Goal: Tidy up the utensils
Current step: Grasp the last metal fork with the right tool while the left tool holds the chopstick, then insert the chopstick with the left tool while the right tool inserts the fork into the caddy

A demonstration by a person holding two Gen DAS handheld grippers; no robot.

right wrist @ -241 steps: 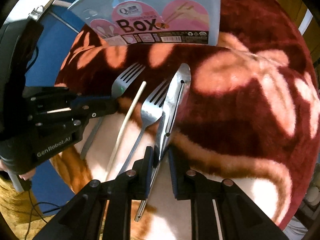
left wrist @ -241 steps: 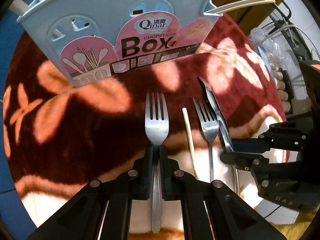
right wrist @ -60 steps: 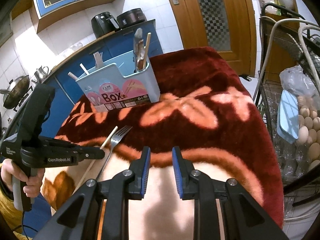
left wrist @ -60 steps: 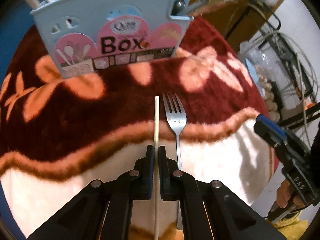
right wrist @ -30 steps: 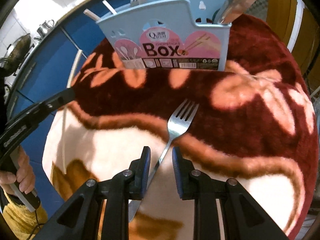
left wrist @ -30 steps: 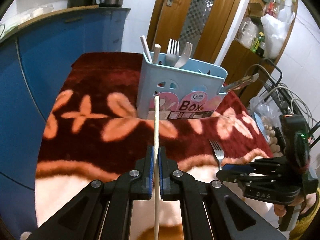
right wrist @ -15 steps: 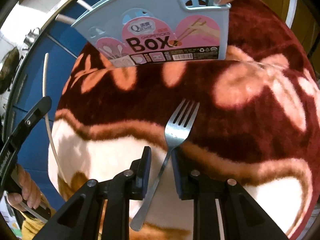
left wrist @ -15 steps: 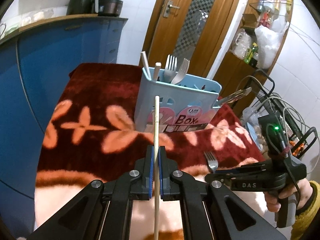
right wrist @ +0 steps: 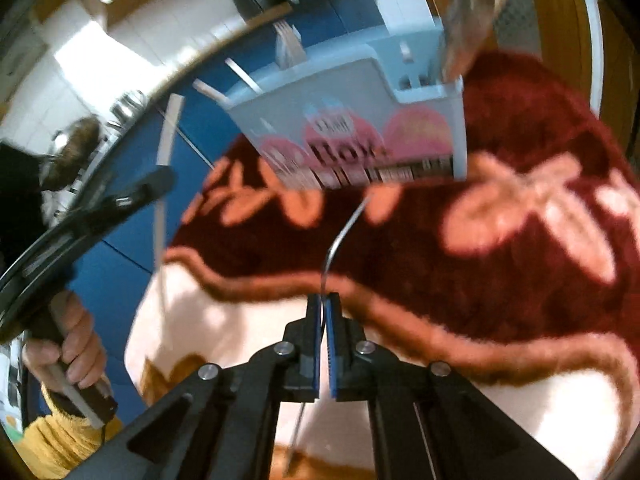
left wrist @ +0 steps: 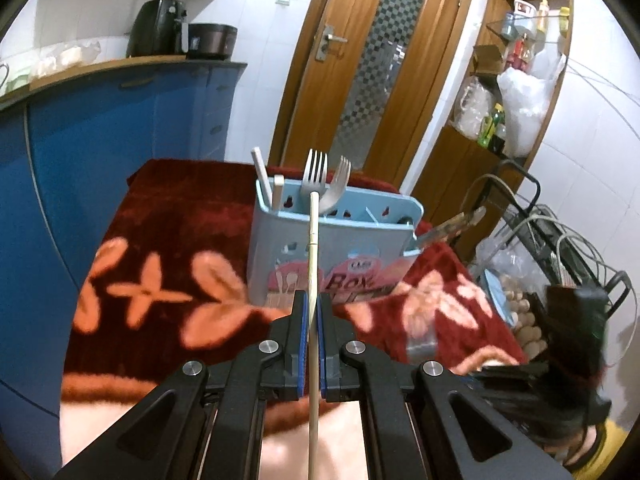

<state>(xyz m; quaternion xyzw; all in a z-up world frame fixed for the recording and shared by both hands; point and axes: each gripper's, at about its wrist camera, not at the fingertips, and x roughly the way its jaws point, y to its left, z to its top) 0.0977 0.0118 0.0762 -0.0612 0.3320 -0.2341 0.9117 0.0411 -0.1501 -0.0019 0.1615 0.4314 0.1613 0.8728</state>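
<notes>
Utensils are both lifted in front of the blue chopsticks box (left wrist: pixel 332 240): the left tool (left wrist: pixel 313 344) clenches a chopstick (left wrist: pixel 313 264) aimed at its slots, while the right tool (right wrist: pixel 322 344) grips a fork (right wrist: pixel 340 236) by the handle, probably to carry it there.

a pale chopstick (left wrist: pixel 313 264) points toward the light-blue utensil box (left wrist: pixel 332 240). two forks (left wrist: pixel 324 178) stand upright inside it. a steel fork (right wrist: pixel 340 240) is seen edge-on above the blanket.

Flowered red blanket (left wrist: pixel 168 216) under utensil box (left wrist: pixel 352 240)
</notes>
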